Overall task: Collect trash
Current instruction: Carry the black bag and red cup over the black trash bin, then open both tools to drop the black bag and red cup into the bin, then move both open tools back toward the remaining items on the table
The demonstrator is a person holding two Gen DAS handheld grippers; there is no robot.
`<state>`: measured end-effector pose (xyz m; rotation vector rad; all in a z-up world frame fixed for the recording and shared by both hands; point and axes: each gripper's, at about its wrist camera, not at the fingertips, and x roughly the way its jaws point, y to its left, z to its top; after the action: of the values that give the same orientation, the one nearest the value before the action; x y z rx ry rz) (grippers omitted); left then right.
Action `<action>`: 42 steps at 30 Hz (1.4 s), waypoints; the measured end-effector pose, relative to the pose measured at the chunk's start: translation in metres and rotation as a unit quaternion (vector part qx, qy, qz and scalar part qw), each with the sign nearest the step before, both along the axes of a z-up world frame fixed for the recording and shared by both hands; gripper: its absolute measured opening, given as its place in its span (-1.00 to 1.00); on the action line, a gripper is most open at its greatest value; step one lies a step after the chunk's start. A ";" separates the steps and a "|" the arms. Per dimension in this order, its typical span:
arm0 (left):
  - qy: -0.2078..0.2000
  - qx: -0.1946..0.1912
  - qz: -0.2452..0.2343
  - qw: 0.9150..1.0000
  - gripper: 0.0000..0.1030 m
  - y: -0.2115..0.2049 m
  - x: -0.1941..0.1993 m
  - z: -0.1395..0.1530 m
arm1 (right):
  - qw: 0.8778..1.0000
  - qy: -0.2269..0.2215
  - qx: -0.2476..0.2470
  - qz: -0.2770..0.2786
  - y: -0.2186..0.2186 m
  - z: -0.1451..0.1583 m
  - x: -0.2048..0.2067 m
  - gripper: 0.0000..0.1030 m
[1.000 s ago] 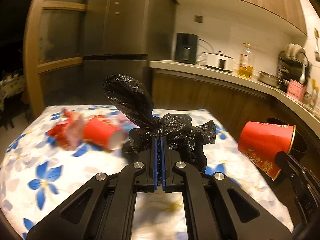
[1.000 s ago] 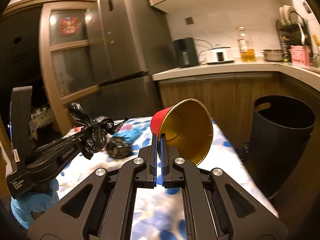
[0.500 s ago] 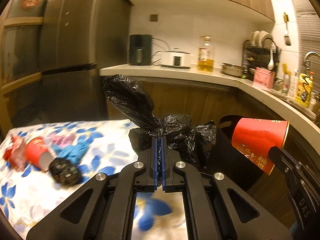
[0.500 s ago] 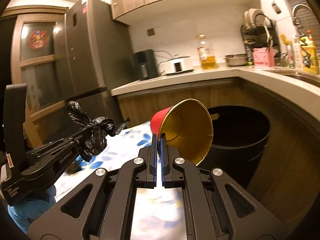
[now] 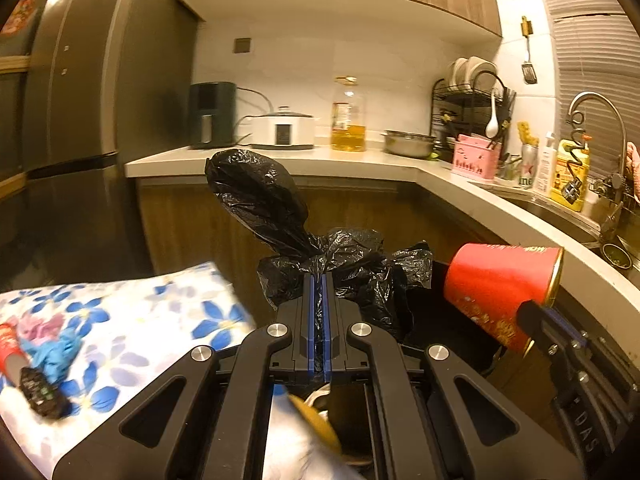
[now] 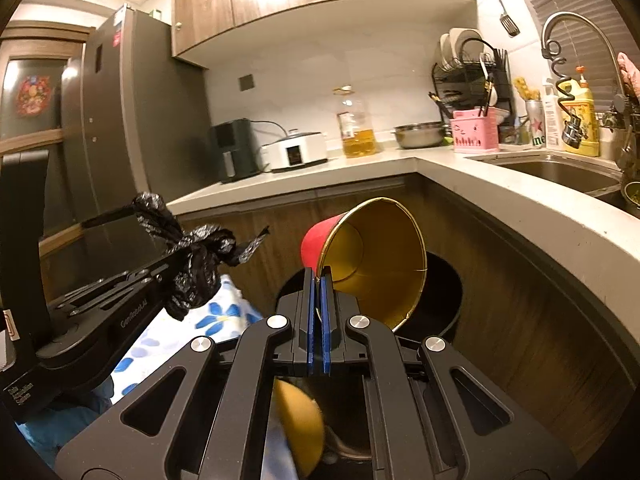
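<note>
My left gripper (image 5: 319, 280) is shut on a crumpled black plastic bag (image 5: 280, 216), which sticks up above its tips. The same black plastic bag (image 6: 192, 252) shows at the left of the right wrist view, pinched in the left gripper (image 6: 176, 260). My right gripper (image 6: 319, 276) is shut on the rim of a red paper cup with a gold inside (image 6: 376, 256), tilted on its side. The red cup (image 5: 500, 288) hangs at the right of the left wrist view. Both are held over a black bin (image 6: 444, 304), whose rim (image 5: 444, 272) lies behind the bag.
A table with a blue-flowered cloth (image 5: 132, 312) lies at the left, with a red cup (image 5: 10, 348), a blue wad (image 5: 56, 356) and a dark crumpled lump (image 5: 44, 396) on it. A wooden counter (image 6: 500, 200) curves round the bin to a sink (image 6: 560, 172).
Both grippers have swung to the right, away from the table and over the black bin, each keeping its hold. The table has slid to the left edge of both views.
</note>
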<state>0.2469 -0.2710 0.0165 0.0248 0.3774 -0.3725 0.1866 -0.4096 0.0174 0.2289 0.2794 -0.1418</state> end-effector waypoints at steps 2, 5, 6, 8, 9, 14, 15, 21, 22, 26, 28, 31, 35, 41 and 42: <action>0.001 -0.005 -0.016 1.000 -0.95 -0.012 0.008 -0.002 | 1.000 0.006 -0.001 -0.006 -0.008 -0.003 0.006 -0.94; -0.002 -0.003 -0.027 1.000 -0.95 -0.025 0.017 -0.007 | 1.000 0.012 0.000 -0.011 -0.017 -0.005 0.015 -0.94; -0.001 -0.004 -0.031 1.000 -0.95 -0.029 0.019 -0.008 | 1.000 0.013 0.001 -0.012 -0.019 -0.006 0.018 -0.94; 0.001 0.000 -0.036 0.999 -0.95 -0.037 0.025 -0.014 | 1.000 0.015 -0.001 -0.014 -0.024 -0.007 0.023 -0.94; 0.001 0.002 -0.038 0.999 -0.95 -0.041 0.027 -0.015 | 1.000 0.018 -0.001 -0.014 -0.026 -0.008 0.026 -0.94; 0.015 0.000 -0.053 0.998 -0.94 -0.049 0.039 -0.025 | 1.000 0.027 0.001 -0.015 -0.031 -0.013 0.037 -0.94; 0.016 0.002 -0.055 0.998 -0.94 -0.050 0.040 -0.026 | 0.999 0.029 0.002 -0.015 -0.033 -0.014 0.039 -0.94; 0.019 0.017 -0.071 0.997 -0.81 -0.060 0.044 -0.032 | 0.999 0.041 0.009 -0.014 -0.036 -0.020 0.049 -0.93; 0.021 0.017 -0.073 0.997 -0.79 -0.060 0.044 -0.034 | 0.999 0.044 0.010 -0.014 -0.037 -0.021 0.050 -0.92; 0.022 0.022 -0.070 0.997 -0.56 -0.058 0.047 -0.036 | 0.998 0.052 0.015 -0.014 -0.038 -0.024 0.053 -0.91; 0.027 0.017 -0.069 0.997 -0.33 -0.056 0.049 -0.036 | 0.998 0.056 0.018 -0.014 -0.039 -0.026 0.054 -0.91; 0.023 0.016 -0.071 0.997 -0.17 -0.054 0.048 -0.036 | 0.998 0.062 0.015 -0.018 -0.038 -0.028 0.054 -0.82; 0.023 0.017 -0.060 0.998 0.11 -0.050 0.047 -0.036 | 0.997 0.066 0.020 -0.025 -0.039 -0.030 0.049 -0.34; 0.018 0.026 -0.024 0.999 0.43 -0.029 0.038 -0.037 | 0.996 0.078 0.012 -0.032 -0.032 -0.033 0.040 0.02; 0.015 0.028 -0.017 0.999 0.46 -0.025 0.035 -0.037 | 0.996 0.082 0.007 -0.037 -0.029 -0.033 0.038 0.05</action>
<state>0.2819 -0.2959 -0.0201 0.0813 0.4177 -0.3963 0.2241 -0.4385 -0.0153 0.2416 0.4355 -0.2327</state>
